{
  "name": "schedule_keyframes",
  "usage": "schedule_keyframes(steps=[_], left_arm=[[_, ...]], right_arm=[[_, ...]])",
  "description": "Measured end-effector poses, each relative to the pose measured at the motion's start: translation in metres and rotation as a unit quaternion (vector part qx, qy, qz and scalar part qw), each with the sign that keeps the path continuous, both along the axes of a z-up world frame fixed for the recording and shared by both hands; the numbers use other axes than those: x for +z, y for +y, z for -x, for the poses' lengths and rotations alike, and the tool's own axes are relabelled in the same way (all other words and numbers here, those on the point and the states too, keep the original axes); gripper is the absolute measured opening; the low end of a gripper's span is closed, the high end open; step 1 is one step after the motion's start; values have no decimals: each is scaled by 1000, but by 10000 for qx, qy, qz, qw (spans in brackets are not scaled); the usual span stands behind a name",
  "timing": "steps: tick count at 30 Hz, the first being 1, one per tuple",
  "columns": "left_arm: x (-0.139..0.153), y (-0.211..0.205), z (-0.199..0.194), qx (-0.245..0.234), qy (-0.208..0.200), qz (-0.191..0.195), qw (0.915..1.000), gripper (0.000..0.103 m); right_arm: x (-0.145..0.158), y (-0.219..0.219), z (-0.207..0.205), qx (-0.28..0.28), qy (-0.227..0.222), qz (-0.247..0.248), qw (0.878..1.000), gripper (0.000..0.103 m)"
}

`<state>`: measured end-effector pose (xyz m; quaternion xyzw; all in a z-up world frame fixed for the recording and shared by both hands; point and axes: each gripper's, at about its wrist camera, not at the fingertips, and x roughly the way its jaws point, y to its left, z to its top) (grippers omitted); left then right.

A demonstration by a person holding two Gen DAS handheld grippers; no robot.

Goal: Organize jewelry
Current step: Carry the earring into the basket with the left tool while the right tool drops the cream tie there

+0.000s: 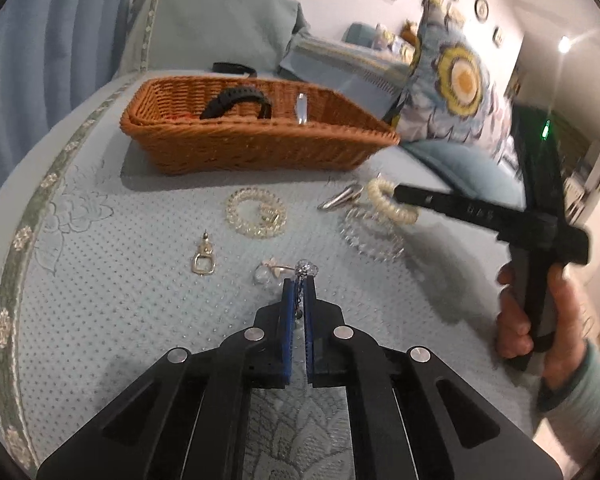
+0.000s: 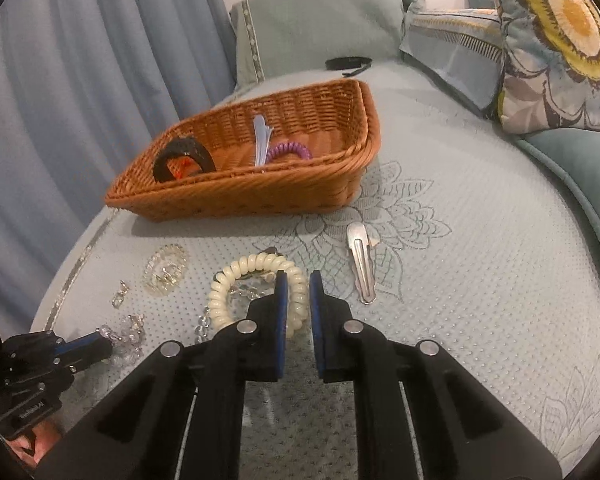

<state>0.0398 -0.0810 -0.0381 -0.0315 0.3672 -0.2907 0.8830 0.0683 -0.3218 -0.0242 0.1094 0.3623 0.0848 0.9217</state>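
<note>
Left gripper (image 1: 299, 280): jaws nearly closed, pinching crystal ornament (image 1: 307, 268) at tips | Right gripper (image 2: 298, 280): jaws parted, left finger inside cream coil bracelet (image 2: 256, 292), nothing clamped | Wicker basket (image 1: 236, 148): ahead of both, long axis crosswise, open bedspread (image 1: 120, 280) between | Silver hair clip (image 2: 362, 264): just right of right fingers.

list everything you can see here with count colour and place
basket: 1, brown wicker, back of the cloth
black band: 1, in basket
purple coil tie: 1, in basket
silver clip: 1, in basket
cream coil tie: 1, on cloth by right gripper
flat hair clip: 1, silver, right of it
clear coil tie: 1, in front of basket
gold charm: 1, on cloth, left
crystal piece: 1, clear, in left gripper
flower pillow: 1, far right
left gripper: black, blue pads, shut
right gripper: same, open
</note>
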Motion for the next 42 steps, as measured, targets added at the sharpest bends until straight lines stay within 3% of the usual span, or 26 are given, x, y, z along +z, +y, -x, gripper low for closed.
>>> schedule_keyframes(steps=[8, 20, 25, 30, 33, 37, 42], left_arm=[[37, 15, 5, -58, -330, 709, 9969, 0], [68, 20, -19, -59, -626, 871, 9942, 0], [89, 18, -35, -117, -868, 913, 9920, 0], [107, 14, -68, 30, -1056, 898, 9903, 0], [109, 13, -99, 251, -1029, 879, 9905, 0], [97, 10, -148, 493, -772, 708, 9933, 0], [72, 3, -178, 615, -448, 537, 9957, 0]], right_arm=[[16, 1, 13, 90, -381, -76, 9992, 9], [33, -4, 11, 90, -475, -142, 9987, 8], [54, -1, 6, 119, -677, -117, 9976, 8], [79, 8, -28, 105, -829, 29, 9965, 8], [82, 14, -64, 64, -679, 112, 9976, 8], [71, 17, -106, -81, -380, 223, 9990, 8], [42, 10, -147, -324, 175, 178, 9992, 8]])
